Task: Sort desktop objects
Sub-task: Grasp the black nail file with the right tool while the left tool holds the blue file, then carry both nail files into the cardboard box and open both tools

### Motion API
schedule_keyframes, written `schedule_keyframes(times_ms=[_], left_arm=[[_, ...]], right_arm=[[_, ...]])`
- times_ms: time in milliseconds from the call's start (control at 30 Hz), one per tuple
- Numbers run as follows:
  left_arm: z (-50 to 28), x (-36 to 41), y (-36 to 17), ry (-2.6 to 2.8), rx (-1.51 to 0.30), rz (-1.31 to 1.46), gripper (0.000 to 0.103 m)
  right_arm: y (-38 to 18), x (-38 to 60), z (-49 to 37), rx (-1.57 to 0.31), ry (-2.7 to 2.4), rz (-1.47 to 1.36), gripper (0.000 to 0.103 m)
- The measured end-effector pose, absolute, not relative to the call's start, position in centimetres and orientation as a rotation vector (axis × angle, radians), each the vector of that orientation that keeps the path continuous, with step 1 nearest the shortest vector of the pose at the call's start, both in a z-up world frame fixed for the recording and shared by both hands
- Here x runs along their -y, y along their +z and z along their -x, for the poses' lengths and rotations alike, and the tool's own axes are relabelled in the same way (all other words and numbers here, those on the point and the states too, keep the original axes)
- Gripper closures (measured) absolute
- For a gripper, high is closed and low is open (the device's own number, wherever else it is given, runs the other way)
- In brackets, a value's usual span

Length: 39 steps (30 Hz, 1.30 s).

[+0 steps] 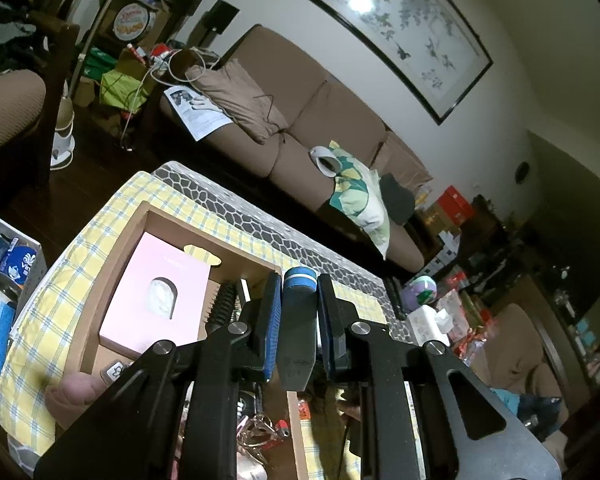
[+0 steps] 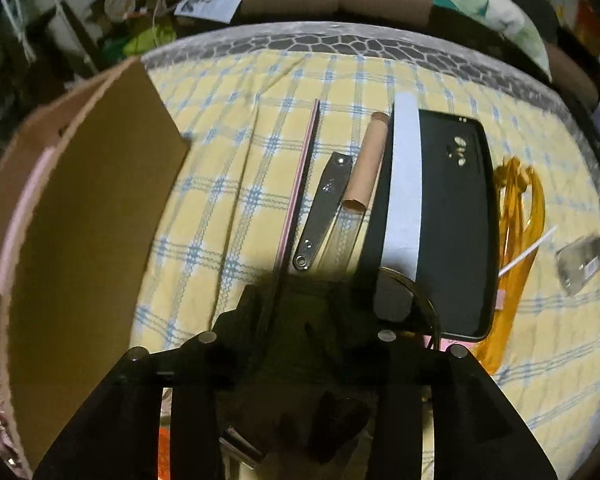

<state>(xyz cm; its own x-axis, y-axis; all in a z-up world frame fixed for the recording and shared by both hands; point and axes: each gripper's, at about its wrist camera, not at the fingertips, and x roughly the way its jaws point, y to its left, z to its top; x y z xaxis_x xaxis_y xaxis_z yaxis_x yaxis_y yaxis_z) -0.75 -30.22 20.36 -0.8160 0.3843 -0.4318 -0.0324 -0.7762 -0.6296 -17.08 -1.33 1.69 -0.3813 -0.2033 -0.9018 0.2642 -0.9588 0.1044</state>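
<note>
In the left wrist view my left gripper (image 1: 299, 280) is shut on a dark blue stick with a lighter blue band (image 1: 299, 312), held above an open cardboard box (image 1: 100, 292). Inside the box lie a pink carton (image 1: 156, 292), a black hairbrush (image 1: 224, 304) and some keys (image 1: 260, 428). In the right wrist view my right gripper (image 2: 360, 100) points down at the yellow checked cloth (image 2: 228, 160), jaws apart. A metal nail clipper (image 2: 324, 208) and a brown tube (image 2: 368, 164) lie between its fingers, and no pad visibly presses on either.
A black phone (image 2: 456, 220) lies just right of the right finger. Beyond it are amber plastic pieces (image 2: 516, 216), a white stick (image 2: 528, 252) and a small clear item (image 2: 580, 264). The box's wall (image 2: 92, 220) stands close on the left. A sofa (image 1: 300, 120) runs behind the table.
</note>
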Motion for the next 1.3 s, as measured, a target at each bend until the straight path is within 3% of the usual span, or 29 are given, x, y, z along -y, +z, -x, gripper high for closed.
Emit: schedule_keyframes(times_ms=[67,200,400,467,533,633,767,800,1300], left_arm=[[0.7,30.2,20.3,2.634,0.924,0.819,0.087],[0.9,30.2,20.3,2.629,0.921,0.830,0.087],[1.7,30.4,19.3,2.600,0.952,0.871,0.087],[1.7,30.7,19.1,2.600,0.965,0.877,0.087],[1.5,30.8,19.1,2.596,0.973,0.870,0.087],[1.2,30.5,19.4,2.598,0.957,0.861,0.087],[1.5,30.2,19.2,2.588,0.941,0.874,0.087],[1.6,30.0,19.1,2.585,0.936,0.880,0.087],[2.7,28.5,18.3,2.571,0.921,0.893,0.087]], right_arm=[[1.9,0.8,17.0,-0.085,-2.403,-1.546,0.094],[2.8,0.0,16.2,0.024,-2.386,-1.506,0.096],[4.5,-2.1,15.5,0.448,-2.261,-1.434,0.096],[4.9,-2.2,15.3,0.446,-2.268,-1.456,0.096],[5.7,-1.9,15.1,0.364,-2.325,-1.459,0.093],[6.7,-2.6,15.2,0.397,-2.353,-1.422,0.092],[8.0,-4.3,16.4,0.397,-2.449,-1.385,0.052],[8.3,-4.9,16.8,0.394,-2.473,-1.383,0.050],[6.8,-4.4,25.6,0.162,-2.599,-1.431,0.049]])
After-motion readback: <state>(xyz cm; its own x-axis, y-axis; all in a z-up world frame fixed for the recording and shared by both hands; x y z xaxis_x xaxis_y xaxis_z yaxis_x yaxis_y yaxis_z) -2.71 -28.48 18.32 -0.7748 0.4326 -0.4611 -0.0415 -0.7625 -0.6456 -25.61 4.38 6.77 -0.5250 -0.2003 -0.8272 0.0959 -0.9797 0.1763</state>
